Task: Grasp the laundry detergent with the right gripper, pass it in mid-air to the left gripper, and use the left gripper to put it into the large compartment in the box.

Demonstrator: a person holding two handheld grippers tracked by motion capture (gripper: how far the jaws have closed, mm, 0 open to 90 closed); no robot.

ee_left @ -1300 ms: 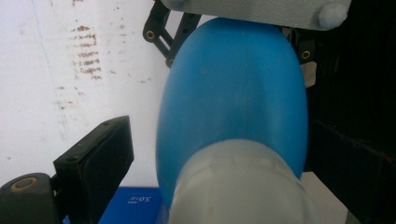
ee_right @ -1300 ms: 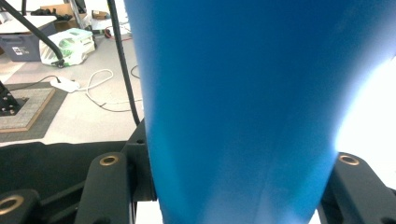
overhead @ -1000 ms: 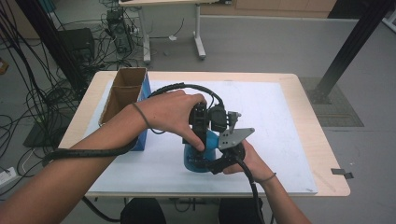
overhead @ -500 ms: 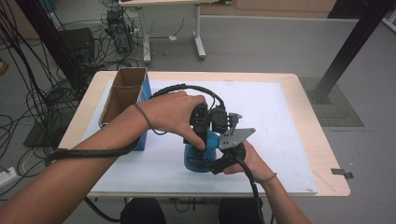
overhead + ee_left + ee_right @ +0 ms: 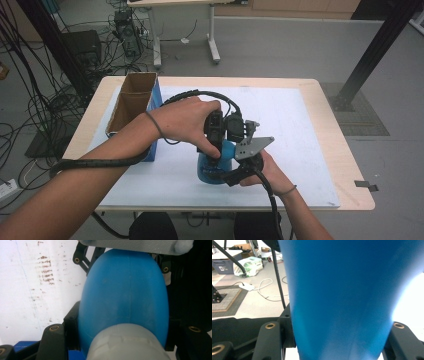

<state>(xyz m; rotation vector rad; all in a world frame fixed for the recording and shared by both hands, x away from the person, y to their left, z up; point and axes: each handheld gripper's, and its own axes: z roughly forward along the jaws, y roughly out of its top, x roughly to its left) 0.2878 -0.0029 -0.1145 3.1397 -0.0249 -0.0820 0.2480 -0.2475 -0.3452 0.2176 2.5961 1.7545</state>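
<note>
Blue bottle (image 5: 212, 167) upright near table (image 5: 345, 165) front edge, mid. Left gripper (image 5: 215, 142) jaws just closed, clamping bottle's top by grey cap (image 5: 127, 345). Right gripper (image 5: 240, 172) clenched on bottle's lower body.

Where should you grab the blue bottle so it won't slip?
Grab the blue bottle around its rounded body, one hand-held gripper on each side. Its grey cap end is narrower, so the left hand-held gripper comes from above there, while the right hand-held gripper clamps the wider body from the near side.
</note>
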